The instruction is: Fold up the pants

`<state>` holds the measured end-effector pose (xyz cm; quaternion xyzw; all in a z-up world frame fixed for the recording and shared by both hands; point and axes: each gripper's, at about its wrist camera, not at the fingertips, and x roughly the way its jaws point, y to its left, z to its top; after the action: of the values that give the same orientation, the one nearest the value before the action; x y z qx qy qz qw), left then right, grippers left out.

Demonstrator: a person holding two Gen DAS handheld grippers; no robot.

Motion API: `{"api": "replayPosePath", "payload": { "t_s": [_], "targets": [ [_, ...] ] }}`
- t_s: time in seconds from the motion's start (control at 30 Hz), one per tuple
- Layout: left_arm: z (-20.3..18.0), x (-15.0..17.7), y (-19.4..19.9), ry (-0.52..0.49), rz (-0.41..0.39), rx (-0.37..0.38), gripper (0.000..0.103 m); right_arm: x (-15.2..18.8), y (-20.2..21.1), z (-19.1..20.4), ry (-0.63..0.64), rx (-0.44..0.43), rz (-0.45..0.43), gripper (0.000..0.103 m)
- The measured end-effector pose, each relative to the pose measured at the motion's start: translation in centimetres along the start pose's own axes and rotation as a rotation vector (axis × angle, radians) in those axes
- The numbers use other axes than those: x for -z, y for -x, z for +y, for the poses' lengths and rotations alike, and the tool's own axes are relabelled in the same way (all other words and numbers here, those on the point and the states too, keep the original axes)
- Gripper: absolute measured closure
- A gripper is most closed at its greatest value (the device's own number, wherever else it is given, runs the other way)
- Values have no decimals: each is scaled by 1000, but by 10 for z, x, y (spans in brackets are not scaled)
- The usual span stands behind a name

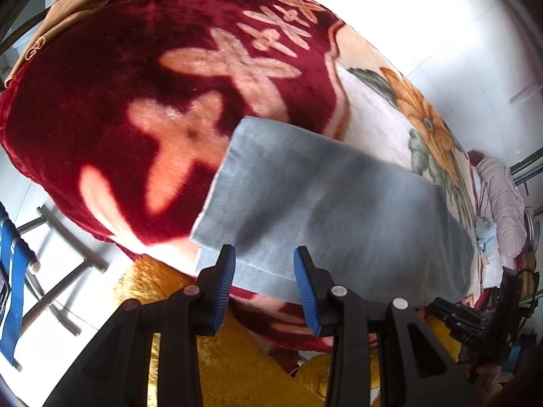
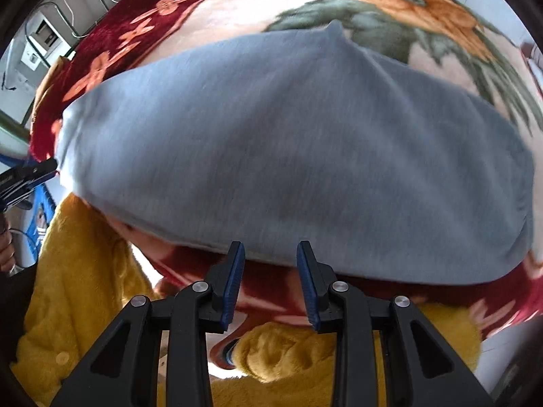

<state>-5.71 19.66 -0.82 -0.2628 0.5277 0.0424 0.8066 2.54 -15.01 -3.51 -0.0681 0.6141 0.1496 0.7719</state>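
Blurring softens the grey pants (image 2: 288, 156) in the right view; far edges of the bed blanket (image 1: 101, 101) cut off | writing: none legible | pants lie flat on blanket, near hem just ahead of left claw (image 1: 264, 254) and right claw (image 2: 270, 249) | both claws released, nothing between jaws

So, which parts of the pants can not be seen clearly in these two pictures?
- Left wrist view: the gray pants run off to the right; the far end is small and hidden behind the other gripper's black body.
- Right wrist view: motion blur hides seams and folds; the fingers cover part of the near edge.
- Waistband and leg ends: cannot tell.
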Motion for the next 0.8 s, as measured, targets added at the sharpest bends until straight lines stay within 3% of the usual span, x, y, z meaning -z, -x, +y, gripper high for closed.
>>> {"api": "replayPosePath", "payload": {
  "t_s": [0.27,0.43,0.47,0.53,0.6,0.8],
  "targets": [
    [-8,3,-5,-18,19,19,66,4,-18,19,98,52,25,70],
    [-5,3,-7,-3,27,23,66,-1,-23,20,85,65,3,71],
    [-4,4,-8,1,29,22,66,-1,-21,17,66,55,-15,73],
    [-3,4,-8,5,34,20,66,0,-15,11,34,29,-38,92],
    [-3,4,-10,8,41,14,66,0,-10,4,-1,8,-61,99],
    [1,5,-18,36,61,0,66,0,12,-6,-44,-24,-139,101]
  ]
}}
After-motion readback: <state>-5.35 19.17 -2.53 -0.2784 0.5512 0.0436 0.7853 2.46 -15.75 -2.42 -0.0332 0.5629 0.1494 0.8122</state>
